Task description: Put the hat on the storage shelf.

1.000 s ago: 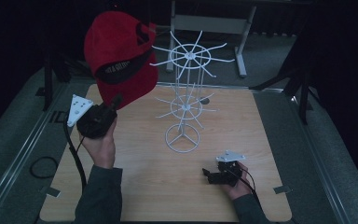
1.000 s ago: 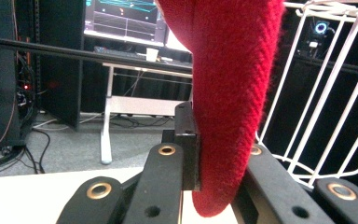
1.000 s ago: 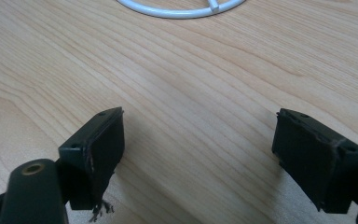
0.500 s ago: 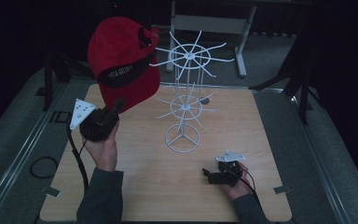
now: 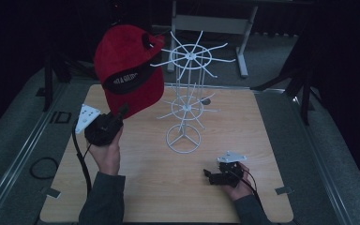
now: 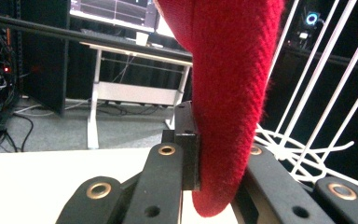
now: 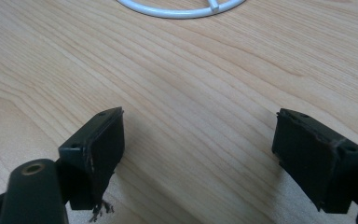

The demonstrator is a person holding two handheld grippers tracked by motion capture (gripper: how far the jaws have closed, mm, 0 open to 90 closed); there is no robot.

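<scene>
A red cap [image 5: 127, 65] with a dark band hangs in the air left of the white wire rack [image 5: 187, 98], close to the rack's top spokes. My left gripper [image 5: 121, 112] is shut on the cap's lower edge and holds it up. In the left gripper view the red fabric [image 6: 228, 93] is pinched between the two black jaws, and the rack's white wires [image 6: 307, 121] stand just to the right. My right gripper [image 5: 209, 176] rests low on the table at the front right, open, with bare wood [image 7: 196, 116] between its jaws.
The rack's round base [image 5: 183, 138] stands mid-table, and its ring [image 7: 182, 9] lies ahead of the right gripper. The wooden table [image 5: 140, 187] is edged by grey floor mats. A white desk frame [image 5: 211, 23] stands behind it.
The left gripper has carried the cap up and to the right, closer to the rack's top spokes. The right gripper has stayed put.
</scene>
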